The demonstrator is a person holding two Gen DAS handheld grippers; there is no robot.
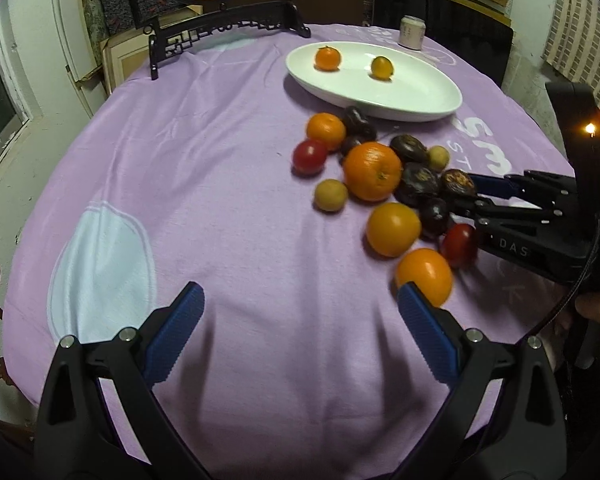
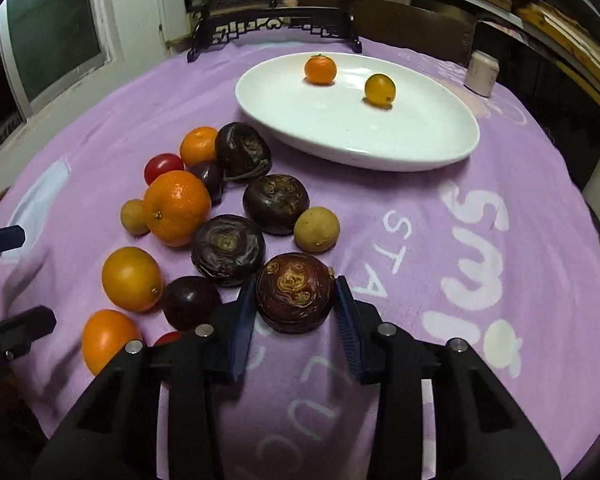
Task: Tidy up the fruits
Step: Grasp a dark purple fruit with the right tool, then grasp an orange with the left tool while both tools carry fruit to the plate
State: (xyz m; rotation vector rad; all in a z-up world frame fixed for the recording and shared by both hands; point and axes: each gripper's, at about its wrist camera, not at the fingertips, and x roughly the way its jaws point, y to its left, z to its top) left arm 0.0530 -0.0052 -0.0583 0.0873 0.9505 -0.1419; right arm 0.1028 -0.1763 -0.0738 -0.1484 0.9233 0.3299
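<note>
Right gripper [image 2: 295, 306] fingers bracket dark water chestnut [image 2: 295, 298] at its widest sides, likely hard, light, roll-prone; left gripper [image 1: 300, 320] fingers apart.

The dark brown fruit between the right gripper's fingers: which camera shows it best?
The right wrist view: the dark brown fruit sits close and centred between the right gripper fingers, its swirled top in plain sight. The left wrist view shows it small and side-on at the right gripper's tips, crowded by other fruit.

Dim warm indoor light, soft shadows, fisheye warp + dark vignette at edges, slight blur.
</note>
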